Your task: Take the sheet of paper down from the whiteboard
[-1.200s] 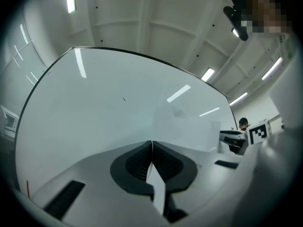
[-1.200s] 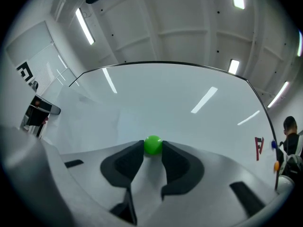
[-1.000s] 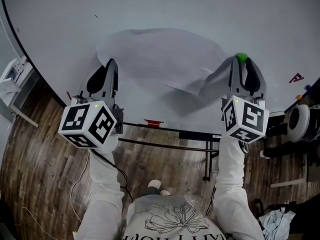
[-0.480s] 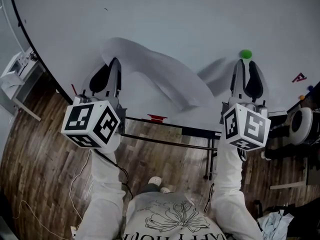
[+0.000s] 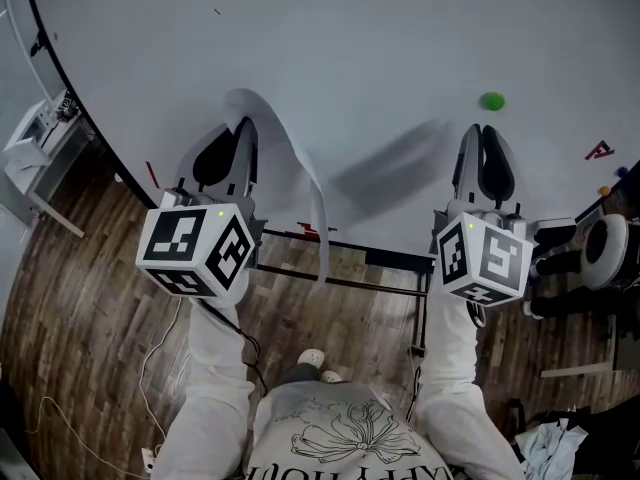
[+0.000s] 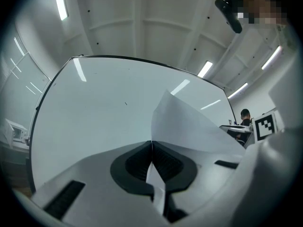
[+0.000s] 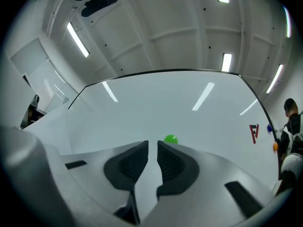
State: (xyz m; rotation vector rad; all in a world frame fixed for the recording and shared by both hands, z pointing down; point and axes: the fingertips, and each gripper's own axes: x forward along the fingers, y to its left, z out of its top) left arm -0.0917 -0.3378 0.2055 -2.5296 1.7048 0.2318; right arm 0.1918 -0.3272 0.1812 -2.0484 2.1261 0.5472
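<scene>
The sheet of paper (image 5: 308,180) is off the whiteboard (image 5: 350,38) and hangs as a narrow curled strip from my left gripper (image 5: 243,130), which is shut on its upper edge. In the left gripper view the paper (image 6: 189,124) fans out to the right from the pinched jaws of the left gripper (image 6: 151,148). My right gripper (image 5: 481,136) points at the board just below a green magnet (image 5: 491,101). Its jaws are closing, with a narrow gap and nothing between them. The right gripper view shows this gripper (image 7: 152,148) with the green magnet (image 7: 171,139) beyond its tips.
A red letter magnet (image 5: 597,152) sticks to the board at the right. The board's tray ledge (image 5: 370,260) carries a red marker (image 5: 310,233). Equipment (image 5: 600,248) stands at the right and a white stand (image 5: 35,138) at the left, on wooden floor.
The paper's right corner came away from the green magnet and my right gripper, swung left and now dangles from the left gripper alone. The right jaws have narrowed.
</scene>
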